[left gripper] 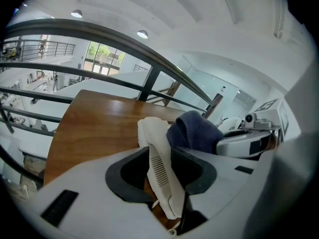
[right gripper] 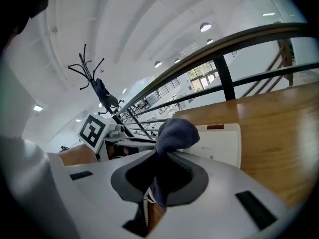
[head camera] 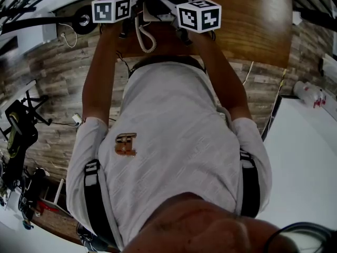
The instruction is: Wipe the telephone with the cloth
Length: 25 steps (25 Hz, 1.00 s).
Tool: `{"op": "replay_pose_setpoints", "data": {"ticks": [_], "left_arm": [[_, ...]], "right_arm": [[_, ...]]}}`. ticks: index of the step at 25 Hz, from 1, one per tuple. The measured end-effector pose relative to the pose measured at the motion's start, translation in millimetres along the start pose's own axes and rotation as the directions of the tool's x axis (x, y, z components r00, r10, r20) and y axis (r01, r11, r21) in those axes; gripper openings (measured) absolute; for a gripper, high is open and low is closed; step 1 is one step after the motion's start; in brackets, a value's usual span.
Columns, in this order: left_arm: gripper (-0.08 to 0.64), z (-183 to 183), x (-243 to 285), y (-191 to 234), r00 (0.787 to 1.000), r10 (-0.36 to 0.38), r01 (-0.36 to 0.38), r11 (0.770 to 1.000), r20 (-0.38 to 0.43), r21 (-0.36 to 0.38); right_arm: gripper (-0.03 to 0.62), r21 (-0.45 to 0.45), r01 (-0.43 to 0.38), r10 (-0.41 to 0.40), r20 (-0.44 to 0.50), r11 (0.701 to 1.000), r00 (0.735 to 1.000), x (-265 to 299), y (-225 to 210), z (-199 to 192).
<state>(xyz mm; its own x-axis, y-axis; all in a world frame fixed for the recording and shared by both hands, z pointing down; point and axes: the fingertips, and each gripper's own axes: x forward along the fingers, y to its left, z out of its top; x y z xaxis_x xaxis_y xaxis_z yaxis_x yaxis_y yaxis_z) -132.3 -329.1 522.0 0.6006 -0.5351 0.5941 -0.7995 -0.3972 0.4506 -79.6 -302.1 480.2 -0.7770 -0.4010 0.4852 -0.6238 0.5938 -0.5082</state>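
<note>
A brown wooden desk [head camera: 253, 20] sits at the top of the head view. The floor [head camera: 52, 83] beside it is grey wood planks. A dark railing [left gripper: 109, 36] curves behind the desk. At the upper left of the left gripper view, a window [left gripper: 102, 54] shows green. Round lights [left gripper: 142, 34] shine in the white ceiling [left gripper: 199, 14].

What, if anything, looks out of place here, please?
Only the handset: it is off the telephone base, clamped in the left gripper, while the right gripper holds the dark cloth beside it. That suits wiping; nothing looks spilled or damaged.
</note>
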Motion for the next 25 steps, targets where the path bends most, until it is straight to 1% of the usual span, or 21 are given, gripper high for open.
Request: {"op": "replay_pose_setpoints", "data": {"ticks": [2, 5, 11, 14, 22, 25], "left_arm": [[0.144, 0, 1, -1, 1.000, 0.000, 0.000, 1.000, 0.001, 0.001], [0.144, -1, 2, -1, 1.000, 0.000, 0.000, 1.000, 0.003, 0.002], [0.146, 1, 1, -1, 1.000, 0.003, -0.003, 1.000, 0.004, 0.000], [0.146, 0, 2, 0, 1.000, 0.004, -0.004, 1.000, 0.004, -0.002], [0.146, -2, 2, -1, 1.000, 0.003, -0.003, 1.000, 0.006, 0.001], [0.146, -2, 2, 0, 1.000, 0.001, -0.001, 1.000, 0.006, 0.001]], "right_arm": [[0.060, 0.023, 0.014, -0.013, -0.013, 1.000, 1.000, 5, -7, -6], [0.060, 0.033, 0.063, -0.062, -0.032, 0.997, 0.998, 9, -22, -15], [0.060, 0.008, 0.182, -0.181, -0.078, 0.983, 0.980, -1, -57, -28], [0.060, -0.001, 0.228, -0.227, -0.084, 0.974, 0.970, -11, -75, -35], [0.060, -0.005, 0.313, -0.313, -0.073, 0.950, 0.947, -52, -105, -42], [0.060, -0.004, 0.321, -0.321, -0.056, 0.947, 0.946, -66, -104, -41]]}}
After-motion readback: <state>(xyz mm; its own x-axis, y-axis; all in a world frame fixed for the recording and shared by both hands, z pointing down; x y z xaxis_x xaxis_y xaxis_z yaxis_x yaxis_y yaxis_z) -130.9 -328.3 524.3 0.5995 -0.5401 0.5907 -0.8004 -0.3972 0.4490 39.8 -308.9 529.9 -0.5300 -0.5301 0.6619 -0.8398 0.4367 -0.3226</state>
